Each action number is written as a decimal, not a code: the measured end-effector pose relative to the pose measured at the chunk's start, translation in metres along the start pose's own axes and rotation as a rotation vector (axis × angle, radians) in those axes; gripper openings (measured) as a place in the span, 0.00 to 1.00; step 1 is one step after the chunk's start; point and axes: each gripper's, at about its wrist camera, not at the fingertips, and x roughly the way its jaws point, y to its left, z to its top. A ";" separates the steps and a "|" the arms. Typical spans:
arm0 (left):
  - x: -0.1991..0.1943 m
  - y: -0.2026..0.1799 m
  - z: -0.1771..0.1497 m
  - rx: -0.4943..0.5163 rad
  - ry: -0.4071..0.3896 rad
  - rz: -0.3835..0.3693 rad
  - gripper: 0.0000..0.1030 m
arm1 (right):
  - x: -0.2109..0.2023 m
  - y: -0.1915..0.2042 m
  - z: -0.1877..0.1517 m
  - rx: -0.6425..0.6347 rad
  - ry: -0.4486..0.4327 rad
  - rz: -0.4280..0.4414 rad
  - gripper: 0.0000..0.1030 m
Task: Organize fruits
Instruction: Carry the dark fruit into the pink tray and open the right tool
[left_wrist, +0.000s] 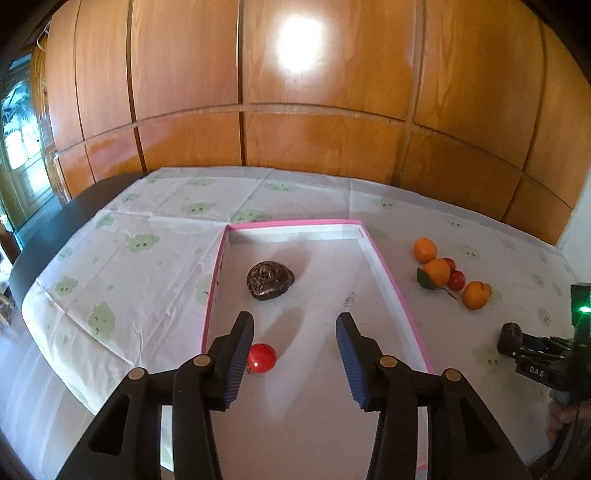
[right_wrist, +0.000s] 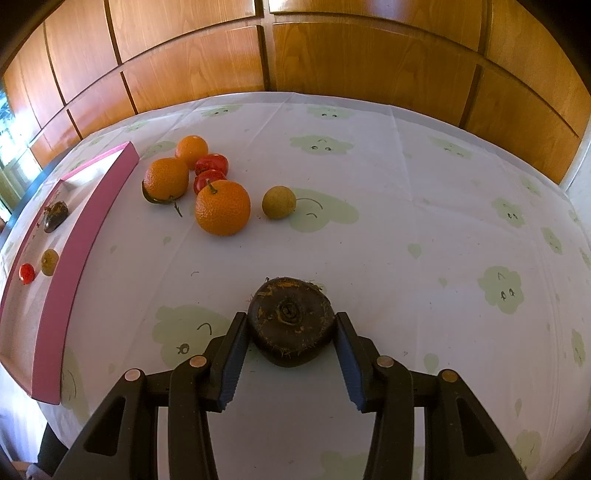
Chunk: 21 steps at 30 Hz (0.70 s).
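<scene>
My left gripper (left_wrist: 295, 321) hangs open over the pink-rimmed white tray (left_wrist: 388, 273), with nothing between its fingers. A small red fruit (left_wrist: 261, 358) lies in the tray just beside the left finger, and a dark brown water chestnut (left_wrist: 269, 280) rests further in. The right wrist view also shows a tan longan (right_wrist: 49, 261) in the tray (right_wrist: 92, 206). My right gripper (right_wrist: 291, 317) is shut on a second dark water chestnut (right_wrist: 290, 326), low over the cloth to the right of the tray.
On the cloud-print cloth beside the tray sit three oranges (right_wrist: 222, 208), two small red fruits (right_wrist: 211, 164) and a loose longan (right_wrist: 279, 202). Wooden cabinet panels (left_wrist: 295, 129) stand behind the table. The table's dark left edge (left_wrist: 55, 221) drops off.
</scene>
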 end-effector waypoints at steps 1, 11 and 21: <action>-0.003 -0.002 -0.001 0.006 -0.009 0.002 0.47 | 0.000 0.000 0.000 0.000 0.000 -0.003 0.46; -0.022 -0.008 -0.006 0.050 -0.054 0.004 0.50 | -0.007 0.023 0.002 0.009 0.022 0.045 0.45; -0.028 -0.001 -0.008 0.030 -0.067 0.011 0.51 | -0.042 0.091 0.013 -0.128 -0.052 0.237 0.45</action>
